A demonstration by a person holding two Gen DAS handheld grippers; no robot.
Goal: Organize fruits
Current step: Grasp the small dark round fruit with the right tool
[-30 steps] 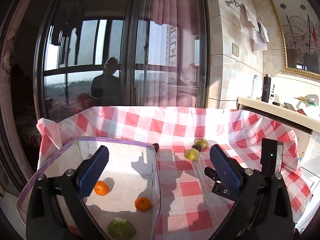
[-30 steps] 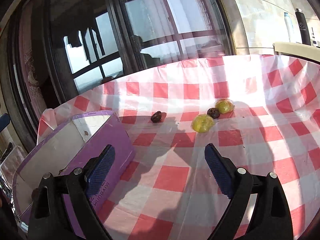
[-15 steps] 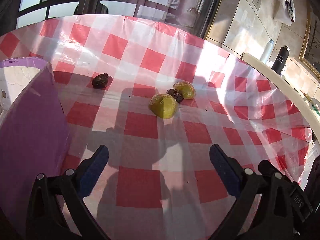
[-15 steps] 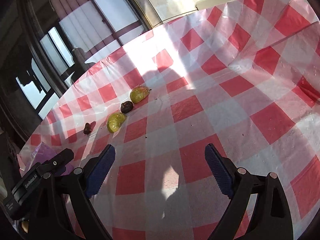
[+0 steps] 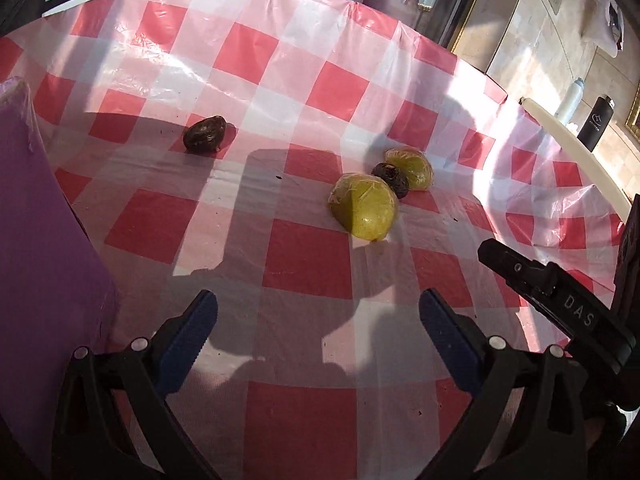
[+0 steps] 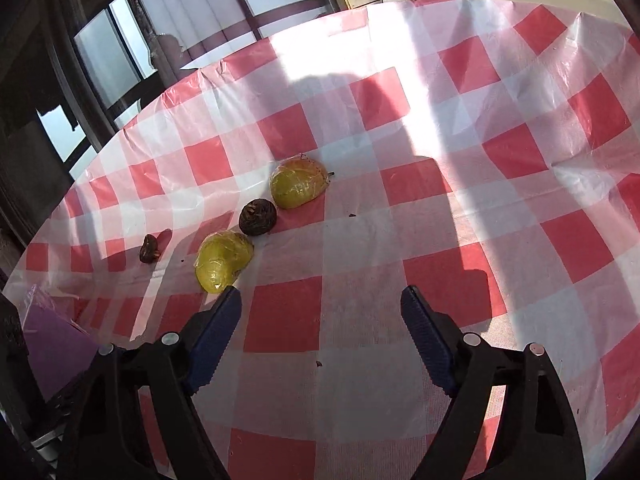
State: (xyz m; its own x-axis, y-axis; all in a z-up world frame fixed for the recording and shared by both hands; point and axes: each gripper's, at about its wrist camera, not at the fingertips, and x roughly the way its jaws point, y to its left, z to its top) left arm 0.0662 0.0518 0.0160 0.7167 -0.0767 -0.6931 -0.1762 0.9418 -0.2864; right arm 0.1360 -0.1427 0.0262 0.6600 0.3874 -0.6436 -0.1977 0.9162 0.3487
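Two yellow-green wrapped fruits and two dark fruits lie on the red-checked tablecloth. In the left wrist view the near yellow fruit point(image 5: 364, 208) sits ahead, a dark fruit point(image 5: 391, 178) and the far yellow fruit point(image 5: 412, 166) touch behind it, and another dark fruit point(image 5: 205, 134) lies apart at left. My left gripper point(image 5: 318, 316) is open and empty. In the right wrist view the near yellow fruit point(image 6: 222, 260), dark fruit point(image 6: 258, 217), far yellow fruit point(image 6: 298, 184) and small dark fruit point(image 6: 149, 249) show. My right gripper point(image 6: 320, 308) is open and empty, its left fingertip just below the near yellow fruit.
The purple box wall point(image 5: 36, 240) stands at the left; it also shows in the right wrist view point(image 6: 52, 340). The right gripper's body point(image 5: 560, 300) shows at the right of the left view. A shelf with bottles point(image 5: 596, 124) and windows lie beyond the table.
Both grippers have tilted down and moved closer to the fruits on the cloth. The left gripper has left the box, which held oranges and a green fruit one second ago. Both stay open.
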